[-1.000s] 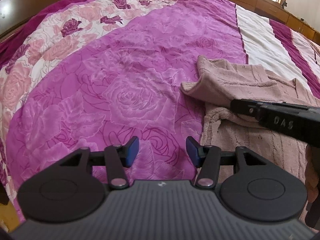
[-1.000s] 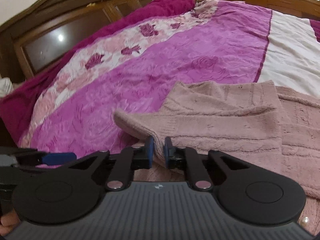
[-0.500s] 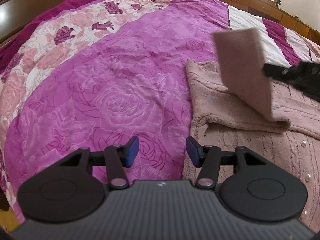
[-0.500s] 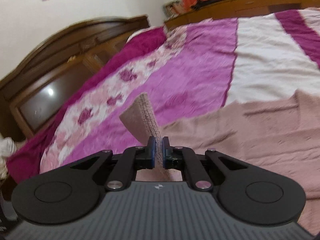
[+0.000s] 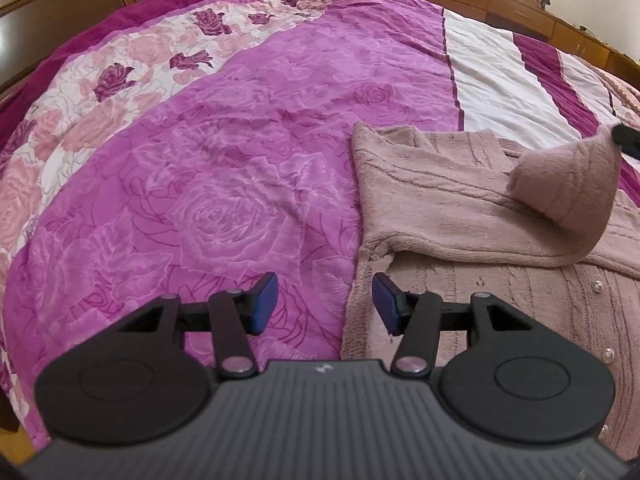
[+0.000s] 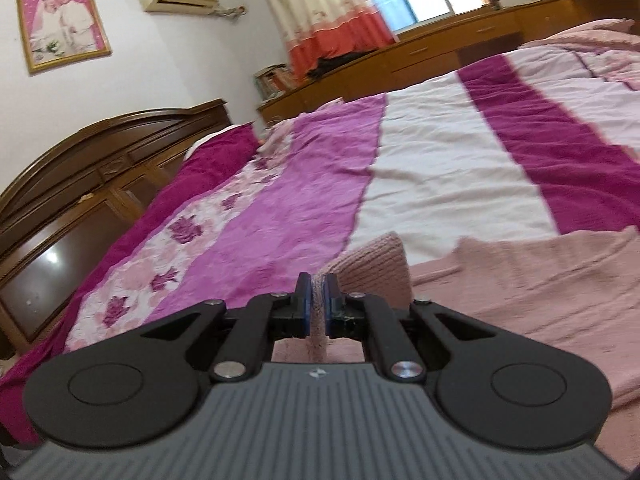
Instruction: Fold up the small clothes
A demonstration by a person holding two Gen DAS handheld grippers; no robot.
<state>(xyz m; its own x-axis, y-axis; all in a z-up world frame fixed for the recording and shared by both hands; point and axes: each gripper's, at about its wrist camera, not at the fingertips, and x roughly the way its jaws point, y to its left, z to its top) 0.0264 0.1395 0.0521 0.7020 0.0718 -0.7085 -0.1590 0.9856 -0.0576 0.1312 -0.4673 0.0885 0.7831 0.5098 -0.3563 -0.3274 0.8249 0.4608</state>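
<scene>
The pink cardigan (image 5: 472,200) looks soft and floppy; right gripper (image 6: 316,308) clenches its sleeve cuff (image 6: 376,264) at three o'clock; left gripper (image 5: 324,304) hangs released.

No readable text, labels or nos. anywhere. Only small pale logo mark on ribbed grey gripper body (image 5: 320,368), centre top edge; illegible.

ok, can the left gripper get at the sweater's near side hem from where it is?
Probably yes. The left gripper has its jaws open and empty, and the sweater hem lies just ahead with nothing between.
</scene>
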